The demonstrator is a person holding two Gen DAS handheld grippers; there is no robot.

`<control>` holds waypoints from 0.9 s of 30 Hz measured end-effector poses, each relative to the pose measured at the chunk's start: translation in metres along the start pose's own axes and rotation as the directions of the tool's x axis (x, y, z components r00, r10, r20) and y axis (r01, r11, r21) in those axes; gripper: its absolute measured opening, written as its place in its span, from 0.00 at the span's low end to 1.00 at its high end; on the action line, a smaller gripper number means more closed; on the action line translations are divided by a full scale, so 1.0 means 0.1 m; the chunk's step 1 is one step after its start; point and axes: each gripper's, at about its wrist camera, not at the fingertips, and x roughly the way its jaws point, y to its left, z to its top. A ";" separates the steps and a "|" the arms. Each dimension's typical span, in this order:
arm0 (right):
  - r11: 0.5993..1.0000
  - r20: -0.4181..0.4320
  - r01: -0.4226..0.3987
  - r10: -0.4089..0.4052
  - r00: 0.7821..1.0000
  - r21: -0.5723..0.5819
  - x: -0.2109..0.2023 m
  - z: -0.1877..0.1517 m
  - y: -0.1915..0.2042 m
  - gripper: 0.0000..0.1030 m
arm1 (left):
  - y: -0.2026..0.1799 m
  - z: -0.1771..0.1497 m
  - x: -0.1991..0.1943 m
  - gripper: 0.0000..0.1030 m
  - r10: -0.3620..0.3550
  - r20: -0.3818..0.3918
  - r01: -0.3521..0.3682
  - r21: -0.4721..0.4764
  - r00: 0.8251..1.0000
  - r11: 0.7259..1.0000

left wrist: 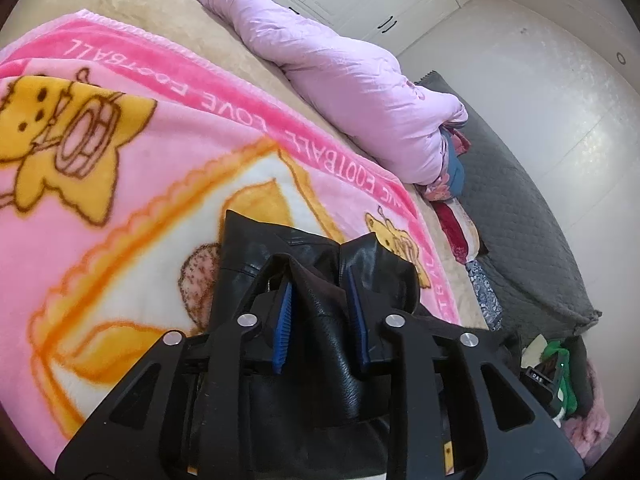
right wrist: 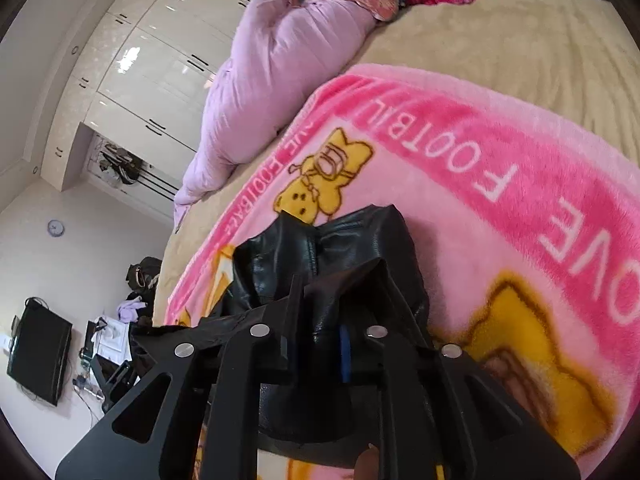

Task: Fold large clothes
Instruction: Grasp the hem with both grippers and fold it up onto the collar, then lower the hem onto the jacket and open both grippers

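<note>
Over the pink cartoon blanket (left wrist: 132, 184) on the bed (right wrist: 500, 40), the left gripper (left wrist: 320, 280) and right gripper (right wrist: 340, 292) each had narrow fingers around a bunched edge of the black leather jacket (left wrist: 320, 340), probably to lay it flat for folding.

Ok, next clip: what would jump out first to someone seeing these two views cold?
The pink cartoon blanket spread over the tan bed dominates both views. Right up front, a fold of black leather garment bunches between the left gripper fingers, and the right gripper has the same leather between its own. A rumpled lilac quilt lies along the bed's far edge, near glossy white wardrobes.
</note>
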 end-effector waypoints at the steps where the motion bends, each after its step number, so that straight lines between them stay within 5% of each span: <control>1: 1.000 -0.001 0.003 -0.003 1.000 -0.002 0.02 -0.01 -0.01 0.17 | 0.00 0.00 0.00 0.21 -0.001 0.006 0.001 0.002 1.000 1.000; 11: 0.999 0.108 0.028 -0.023 0.994 -0.045 -0.20 -0.04 -0.05 0.59 | -0.16 -0.01 -0.28 0.32 0.039 0.117 -0.051 0.098 0.992 0.994; 17: 0.971 0.193 0.122 -0.082 0.978 -0.205 -0.32 -0.19 0.16 0.60 | -0.42 -0.26 -0.22 0.35 0.097 0.096 -0.118 0.239 0.991 0.964; 19: 0.936 0.192 0.191 -0.138 0.972 -0.295 -0.23 -0.28 0.27 0.60 | -0.44 -0.35 -0.07 0.38 0.142 0.067 -0.156 0.288 0.988 0.945; 22: 0.849 0.198 0.298 -0.233 0.952 -0.435 -0.02 -0.43 0.41 0.61 | -0.40 -0.40 0.19 0.59 0.216 0.026 -0.213 0.330 0.976 0.920; 25: 0.756 0.204 0.376 -0.316 0.927 -0.535 0.26 -0.51 0.45 0.65 | -0.34 -0.31 0.44 0.72 0.294 0.005 -0.275 0.365 0.956 0.890; 27: 0.740 0.196 0.382 -0.329 0.924 -0.554 0.38 -0.51 0.42 0.65 | -0.33 -0.21 0.61 0.76 0.365 0.009 -0.337 0.409 0.931 0.848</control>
